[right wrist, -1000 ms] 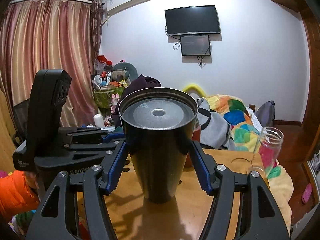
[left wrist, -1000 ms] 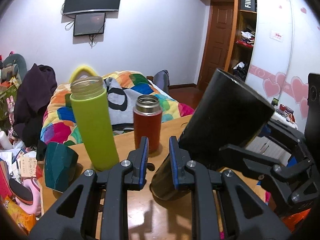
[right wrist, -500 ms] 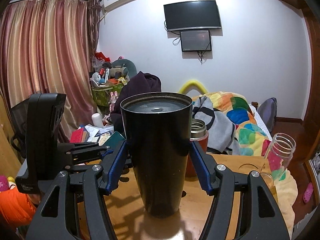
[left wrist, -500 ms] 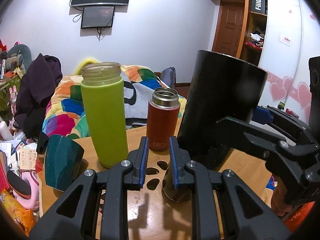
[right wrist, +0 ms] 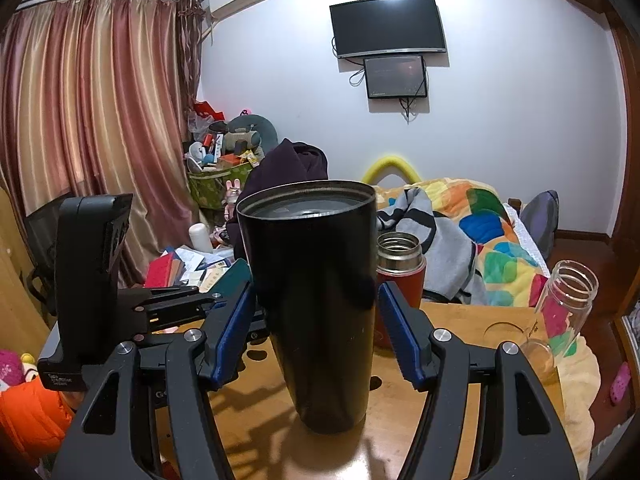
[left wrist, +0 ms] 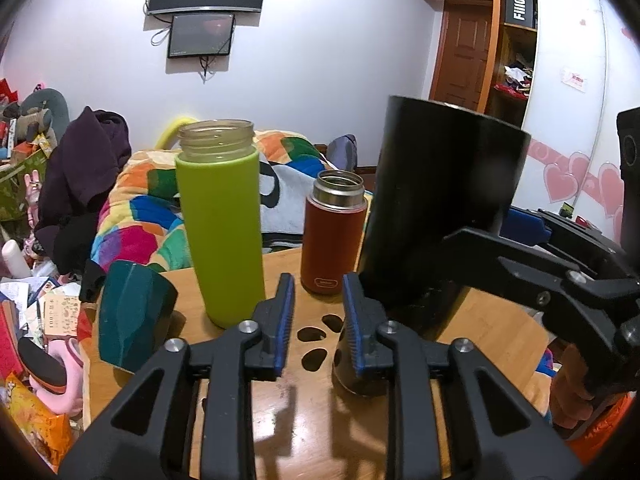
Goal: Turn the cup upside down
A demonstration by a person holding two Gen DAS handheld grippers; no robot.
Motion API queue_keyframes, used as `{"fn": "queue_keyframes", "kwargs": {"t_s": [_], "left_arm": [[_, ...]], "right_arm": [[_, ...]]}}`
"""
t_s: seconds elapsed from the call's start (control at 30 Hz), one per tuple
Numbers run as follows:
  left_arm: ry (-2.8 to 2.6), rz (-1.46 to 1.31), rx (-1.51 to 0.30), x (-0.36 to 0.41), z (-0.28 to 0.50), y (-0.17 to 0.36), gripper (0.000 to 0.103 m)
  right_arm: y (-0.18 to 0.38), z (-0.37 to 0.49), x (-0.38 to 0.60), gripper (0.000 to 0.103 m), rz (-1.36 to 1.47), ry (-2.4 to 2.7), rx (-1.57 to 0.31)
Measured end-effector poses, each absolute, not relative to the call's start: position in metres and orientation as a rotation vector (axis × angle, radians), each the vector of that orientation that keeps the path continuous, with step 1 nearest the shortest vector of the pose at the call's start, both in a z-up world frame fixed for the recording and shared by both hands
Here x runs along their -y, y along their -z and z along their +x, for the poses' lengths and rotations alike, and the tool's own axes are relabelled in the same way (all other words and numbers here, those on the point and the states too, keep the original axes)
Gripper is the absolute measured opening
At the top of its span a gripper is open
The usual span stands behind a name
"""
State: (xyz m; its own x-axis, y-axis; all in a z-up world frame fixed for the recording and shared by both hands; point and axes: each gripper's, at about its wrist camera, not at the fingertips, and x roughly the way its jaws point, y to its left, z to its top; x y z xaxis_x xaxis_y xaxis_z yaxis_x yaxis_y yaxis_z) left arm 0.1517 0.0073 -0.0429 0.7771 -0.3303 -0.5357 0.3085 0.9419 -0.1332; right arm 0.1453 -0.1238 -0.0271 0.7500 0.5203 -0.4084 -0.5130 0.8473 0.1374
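Note:
A tall black tumbler [right wrist: 316, 308] stands upright on the wooden table [right wrist: 400, 412], mouth up, narrow base down. My right gripper [right wrist: 316, 332] is open, one blue-padded finger on each side of the tumbler with a gap on both sides. The tumbler also shows in the left wrist view [left wrist: 432, 216], close on the right. My left gripper [left wrist: 316, 328] is nearly shut and empty, just left of the tumbler's base.
A lime-green bottle [left wrist: 220, 224], a red flask [left wrist: 334, 236] and a dark teal cup [left wrist: 130, 316] stand behind and left. A clear glass bottle [right wrist: 564, 308] leans at the table's right edge. A bed with a colourful quilt [right wrist: 492, 232] lies beyond.
The tumbler went from tilted to upright and its base now rests on the table. The right gripper's fingers have come off its sides.

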Motion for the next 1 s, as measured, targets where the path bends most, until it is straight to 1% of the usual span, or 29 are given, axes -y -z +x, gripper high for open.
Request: {"fn": "queue_keyframes", "kwargs": {"t_s": [0.07,0.23,0.27,0.3,0.33,0.37,0.43,0.53,0.6,0.63,0.67,0.7,0.73,1.0], "left_arm": [[0.327,-0.046,-0.579,-0.012,0.148,0.042,0.038],[0.287,-0.059,-0.564,-0.022,0.136,0.037,0.040],[0.274,-0.058,-0.553,-0.024,0.132,0.034,0.044],[0.262,-0.055,-0.539,-0.025,0.127,0.032,0.050],[0.250,-0.054,-0.522,-0.027,0.122,0.029,0.053],[0.237,-0.053,-0.498,-0.028,0.114,0.025,0.057],[0.230,-0.050,-0.465,-0.027,0.102,0.017,0.059],[0.211,-0.047,-0.421,-0.025,0.086,0.007,0.073],[0.187,-0.045,-0.384,-0.024,0.073,-0.001,0.089],[0.177,-0.048,-0.367,-0.023,0.067,-0.003,0.094],[0.166,-0.055,-0.349,-0.022,0.060,-0.006,0.100],[0.161,-0.058,-0.342,-0.021,0.055,-0.008,0.101],[0.161,-0.060,-0.337,-0.021,0.051,-0.009,0.102],[0.158,-0.041,-0.313,-0.001,0.012,-0.008,0.103]], "right_arm": [[0.026,0.142,0.125,0.060,0.016,-0.564,-0.440],[0.022,0.130,0.129,0.061,0.020,-0.567,-0.422],[0.022,0.127,0.131,0.062,0.021,-0.565,-0.417],[0.021,0.122,0.134,0.066,0.022,-0.561,-0.410],[0.020,0.120,0.135,0.068,0.024,-0.558,-0.404],[0.019,0.115,0.139,0.073,0.026,-0.550,-0.393],[0.017,0.107,0.144,0.077,0.028,-0.535,-0.375],[0.012,0.095,0.154,0.083,0.038,-0.512,-0.354],[0.010,0.085,0.162,0.089,0.047,-0.493,-0.339],[0.009,0.082,0.165,0.090,0.049,-0.486,-0.335],[0.008,0.079,0.168,0.094,0.051,-0.480,-0.333],[0.008,0.075,0.171,0.100,0.054,-0.471,-0.330],[0.008,0.071,0.174,0.103,0.056,-0.462,-0.326],[0.012,0.050,0.196,0.103,0.069,-0.419,-0.330]]}}
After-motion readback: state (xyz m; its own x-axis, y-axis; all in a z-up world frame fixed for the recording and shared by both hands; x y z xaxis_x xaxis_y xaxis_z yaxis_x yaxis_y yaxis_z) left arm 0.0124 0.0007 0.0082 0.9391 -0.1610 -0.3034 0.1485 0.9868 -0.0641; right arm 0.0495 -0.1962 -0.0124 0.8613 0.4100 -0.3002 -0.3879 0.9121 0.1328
